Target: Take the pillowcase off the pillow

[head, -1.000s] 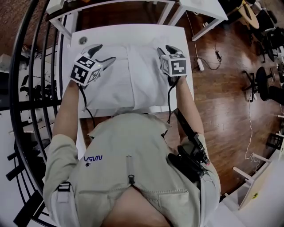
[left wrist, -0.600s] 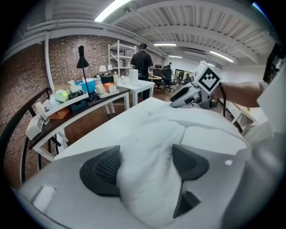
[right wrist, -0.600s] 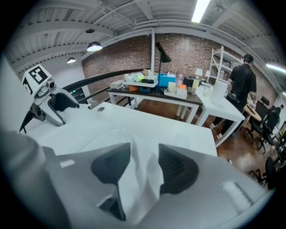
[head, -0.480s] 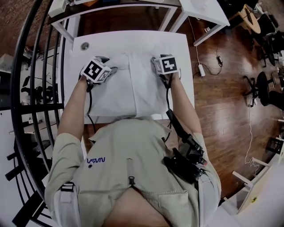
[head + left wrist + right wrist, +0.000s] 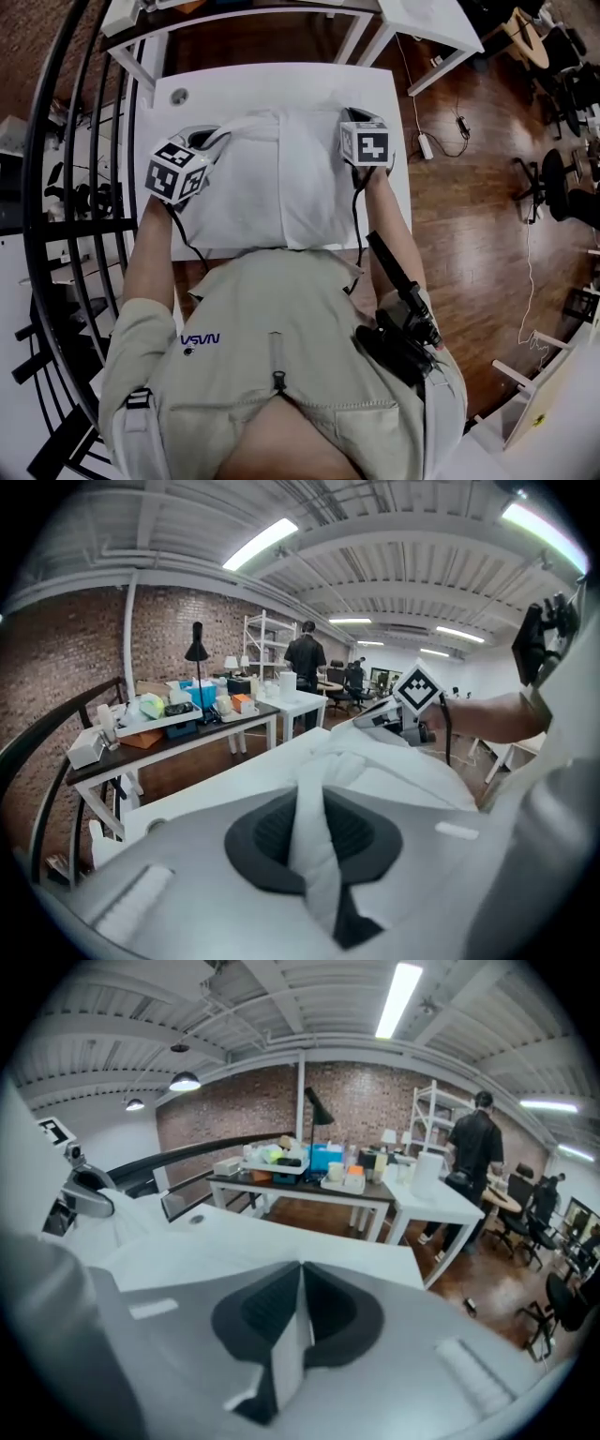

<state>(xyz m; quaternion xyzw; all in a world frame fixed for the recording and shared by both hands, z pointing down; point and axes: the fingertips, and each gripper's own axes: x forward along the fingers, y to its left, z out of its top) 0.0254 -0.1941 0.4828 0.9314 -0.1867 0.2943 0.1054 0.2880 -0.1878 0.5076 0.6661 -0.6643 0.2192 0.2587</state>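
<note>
Light: bright, even, from ceiling strip lamps.
Glare: pillowcase and surface wash out near-white.
Shadows: faint, soft.
Distortion: strong fisheye bending, dark corners.
Focus: nearest foreground soft in gripper views.

Head view sits high, looking steeply down onto the surface. Left gripper view and right gripper view ride just behind their own jaws, low and close, facing the brick wall. All three share that surface, and the left one catches the right tool.
</note>
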